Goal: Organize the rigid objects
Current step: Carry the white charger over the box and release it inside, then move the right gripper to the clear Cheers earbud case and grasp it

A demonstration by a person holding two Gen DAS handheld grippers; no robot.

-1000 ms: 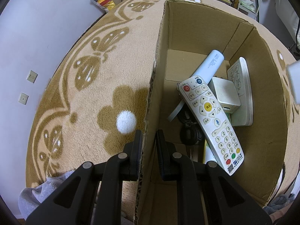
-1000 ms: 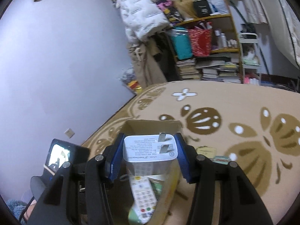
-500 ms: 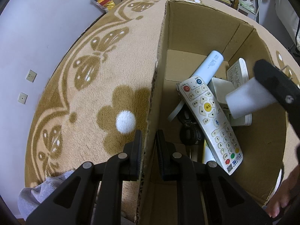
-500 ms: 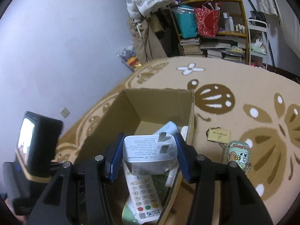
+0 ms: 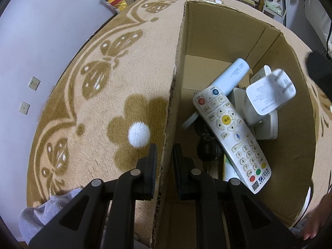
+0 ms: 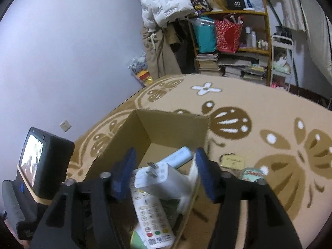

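Note:
A cardboard box point(image 5: 217, 31) stands on a beige patterned blanket. My left gripper point(image 5: 165, 161) is shut on the box's left wall. Inside lie a white remote point(image 5: 230, 132), a pale blue cylinder point(image 5: 232, 76), a flat white keypad device point(image 5: 267, 128) and black cable point(image 5: 207, 147). A white plug charger point(image 5: 269, 93) is blurred just above them, prongs up. In the right wrist view my right gripper point(image 6: 165, 155) hovers over the box point(image 6: 170, 124), open wide, with the charger point(image 6: 164, 180) loose below its fingers and above the remote point(image 6: 151, 213).
A tag-like card point(image 6: 232, 160) and a small printed tin point(image 6: 252, 174) lie on the blanket right of the box. A cluttered shelf point(image 6: 234, 47) stands at the back wall. Grey cloth point(image 5: 45, 217) lies near the left gripper; a hand point(image 5: 313, 228) shows lower right.
My right gripper carried the charger over the box, then opened and let it go; the charger now drops free among the items. The left gripper stays clamped on the wall.

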